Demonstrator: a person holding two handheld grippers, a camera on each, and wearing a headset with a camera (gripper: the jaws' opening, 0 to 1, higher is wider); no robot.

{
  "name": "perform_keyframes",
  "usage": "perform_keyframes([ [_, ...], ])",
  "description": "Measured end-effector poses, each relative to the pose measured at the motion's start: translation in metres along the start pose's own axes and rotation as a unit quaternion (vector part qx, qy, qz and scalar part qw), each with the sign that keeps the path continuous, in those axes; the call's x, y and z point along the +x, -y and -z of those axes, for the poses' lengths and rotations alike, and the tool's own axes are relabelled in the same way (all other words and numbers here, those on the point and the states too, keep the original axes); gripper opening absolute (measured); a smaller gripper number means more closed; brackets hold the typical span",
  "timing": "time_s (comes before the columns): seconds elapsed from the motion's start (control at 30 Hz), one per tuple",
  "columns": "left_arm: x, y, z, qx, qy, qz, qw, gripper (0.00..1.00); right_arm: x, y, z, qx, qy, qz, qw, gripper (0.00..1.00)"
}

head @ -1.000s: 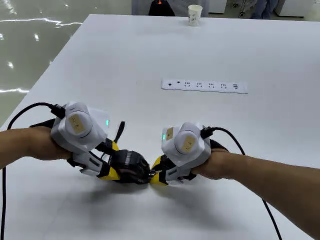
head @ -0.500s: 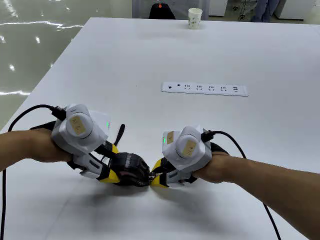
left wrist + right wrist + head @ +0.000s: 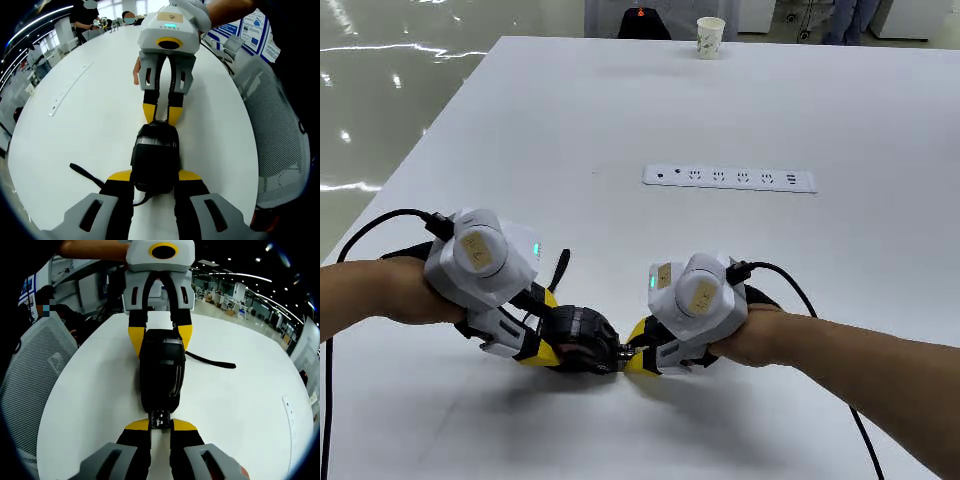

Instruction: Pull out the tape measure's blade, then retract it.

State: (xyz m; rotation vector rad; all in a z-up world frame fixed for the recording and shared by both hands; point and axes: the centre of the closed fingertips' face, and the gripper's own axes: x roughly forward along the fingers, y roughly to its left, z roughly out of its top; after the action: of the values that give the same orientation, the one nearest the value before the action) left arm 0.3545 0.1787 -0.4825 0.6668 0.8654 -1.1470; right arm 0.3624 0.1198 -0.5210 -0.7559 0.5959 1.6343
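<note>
A black tape measure [image 3: 577, 338] lies on the white table [image 3: 720, 110] near its front edge, between the two grippers. My left gripper [image 3: 153, 176] is shut on the tape measure's [image 3: 154, 156] body, yellow pads on both sides. My right gripper [image 3: 161, 425] faces it and is shut on the small metal hook of the blade [image 3: 160, 418] at the case's mouth. No length of blade shows between case and hook. In the head view the left gripper [image 3: 542, 335] and right gripper [image 3: 632, 357] almost meet. A black wrist strap [image 3: 210, 361] trails from the case.
A white power strip [image 3: 728, 178] lies mid-table, beyond the grippers. A paper cup [image 3: 710, 36] stands at the far edge. Black cables [image 3: 380, 222] run back from both grippers. A mesh chair [image 3: 280, 130] stands beside the table.
Both grippers stay on the tape measure; the right one has edged very slightly to the right. The rest of the shift comes from the head camera.
</note>
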Motion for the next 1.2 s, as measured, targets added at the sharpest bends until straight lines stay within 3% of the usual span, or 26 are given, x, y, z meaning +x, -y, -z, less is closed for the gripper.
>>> perform_keyframes([
  [1.2, 0.001, -0.003, 0.002, -0.002, -0.007, 0.003, 1.0000, 0.25, -0.030, 0.002, 0.033, 0.010, -0.013, 0.006, 0.9998, 0.09],
])
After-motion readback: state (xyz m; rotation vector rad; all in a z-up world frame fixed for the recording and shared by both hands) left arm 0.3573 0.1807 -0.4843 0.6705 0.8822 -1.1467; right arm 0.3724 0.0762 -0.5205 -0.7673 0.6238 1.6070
